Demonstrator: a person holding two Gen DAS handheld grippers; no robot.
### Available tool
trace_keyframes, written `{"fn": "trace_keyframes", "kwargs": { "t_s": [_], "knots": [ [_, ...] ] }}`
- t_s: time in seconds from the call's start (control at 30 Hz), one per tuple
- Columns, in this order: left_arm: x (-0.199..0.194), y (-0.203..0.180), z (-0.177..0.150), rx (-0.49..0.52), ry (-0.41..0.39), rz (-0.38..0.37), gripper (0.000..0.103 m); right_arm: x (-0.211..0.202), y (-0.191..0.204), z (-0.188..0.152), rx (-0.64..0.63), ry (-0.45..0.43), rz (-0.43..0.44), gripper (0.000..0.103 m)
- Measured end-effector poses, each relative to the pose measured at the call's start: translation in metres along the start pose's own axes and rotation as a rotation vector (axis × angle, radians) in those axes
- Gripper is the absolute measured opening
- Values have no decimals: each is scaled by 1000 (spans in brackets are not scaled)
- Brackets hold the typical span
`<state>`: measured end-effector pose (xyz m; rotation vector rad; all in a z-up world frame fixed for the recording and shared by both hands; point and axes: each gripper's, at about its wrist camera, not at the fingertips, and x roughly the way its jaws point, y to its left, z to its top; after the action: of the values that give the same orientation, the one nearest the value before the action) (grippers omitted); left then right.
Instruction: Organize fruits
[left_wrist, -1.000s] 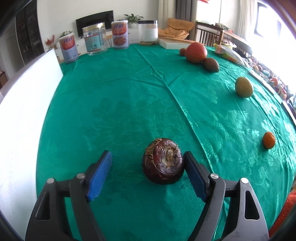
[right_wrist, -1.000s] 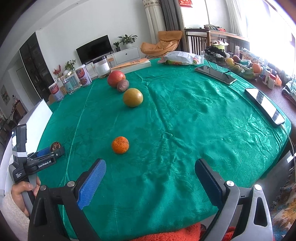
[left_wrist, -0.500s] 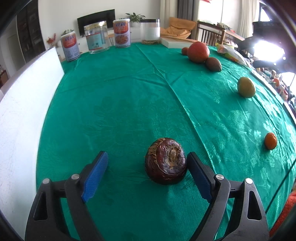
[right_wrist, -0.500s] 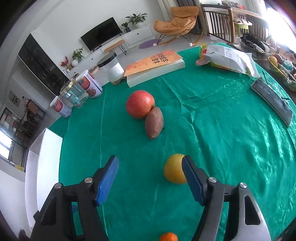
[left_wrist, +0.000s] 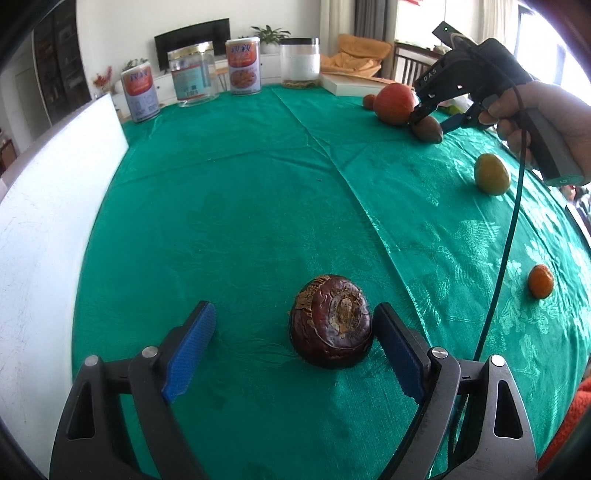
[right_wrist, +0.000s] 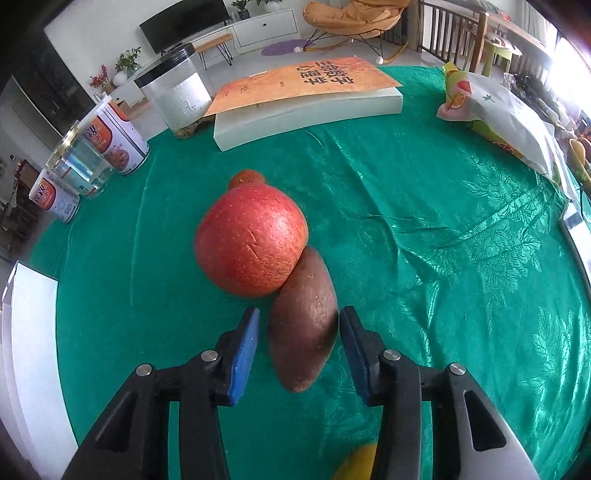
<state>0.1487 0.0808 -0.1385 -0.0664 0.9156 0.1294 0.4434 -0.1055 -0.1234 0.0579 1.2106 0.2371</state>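
The right gripper (right_wrist: 298, 349) has swung over and its jaws have just been closing around the brown fruit (right_wrist: 303, 321), at six o'clock from the big red fruit (right_wrist: 251, 240); a gap shows, so no grip yet. The left gripper (left_wrist: 293, 350) stays spread around the dark round fruit (left_wrist: 330, 326).

The left gripper (left_wrist: 295, 350) points steeply down at the table, its blue-padded fingers (left_wrist: 190, 349) spread wide and pressing on nothing. The right gripper (right_wrist: 299, 350) also tilts steeply down, and its fingers (right_wrist: 243, 350) have just been closing, now fairly narrow with a small gap at each pad. In the left wrist view, a bare hand (left_wrist: 546, 122) grasps the right gripper's grey handle, forefinger curled at its trigger.
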Motion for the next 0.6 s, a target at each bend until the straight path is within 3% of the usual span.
{"fn": "trace_keyframes", "kwargs": {
  "t_s": [0.03,0.27,0.43,0.6],
  "knots": [
    [0,0,0,0,0,0,89,3,-2,-2,7,7,10,41],
    [0,0,0,0,0,0,89,-14,13,-38,-37,37,83,41],
    [0,0,0,0,0,0,89,-40,47,-111,-179,77,136,41],
    [0,0,0,0,0,0,89,-58,57,-197,-232,39,141,41]
  ]
}}
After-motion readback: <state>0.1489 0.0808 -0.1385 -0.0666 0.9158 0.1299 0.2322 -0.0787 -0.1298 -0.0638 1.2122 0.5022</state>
